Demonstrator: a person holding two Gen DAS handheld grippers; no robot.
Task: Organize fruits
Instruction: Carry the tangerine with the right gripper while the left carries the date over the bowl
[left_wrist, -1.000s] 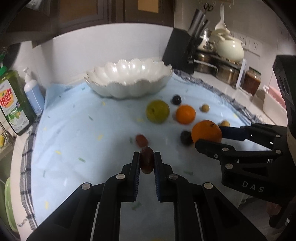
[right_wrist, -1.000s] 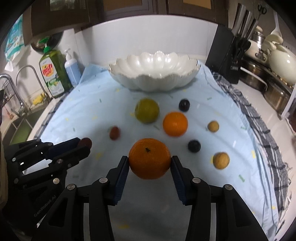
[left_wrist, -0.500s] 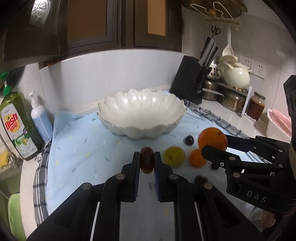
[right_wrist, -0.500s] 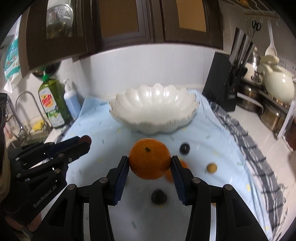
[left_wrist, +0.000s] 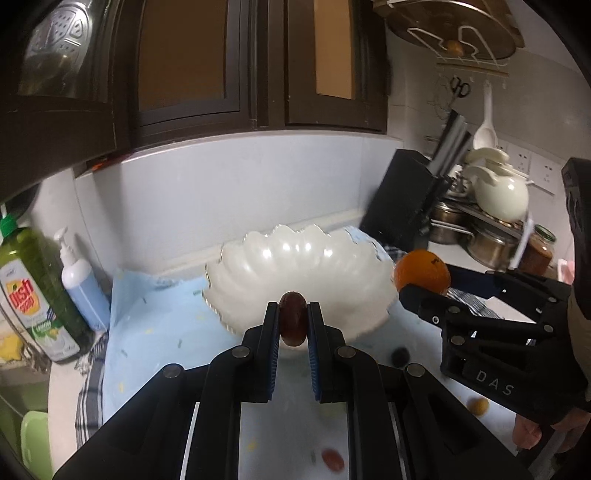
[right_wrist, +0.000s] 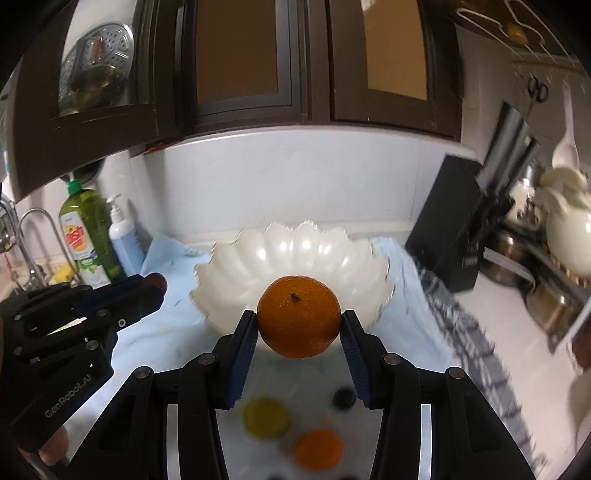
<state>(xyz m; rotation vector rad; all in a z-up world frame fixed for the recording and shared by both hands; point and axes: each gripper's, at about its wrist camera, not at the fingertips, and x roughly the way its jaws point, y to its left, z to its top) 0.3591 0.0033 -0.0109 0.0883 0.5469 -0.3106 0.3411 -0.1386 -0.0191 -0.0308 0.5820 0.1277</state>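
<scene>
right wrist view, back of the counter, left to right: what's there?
faucet → green dish soap bottle → blue pump bottle → white scalloped bowl → black knife block → white teapot

Left claw (left_wrist: 293, 325) raised, fingers clamped on a dark red fruit (left_wrist: 293, 323), right claw (right_wrist: 298, 326) alongside, gripping an orange (right_wrist: 299, 316), both level
</scene>
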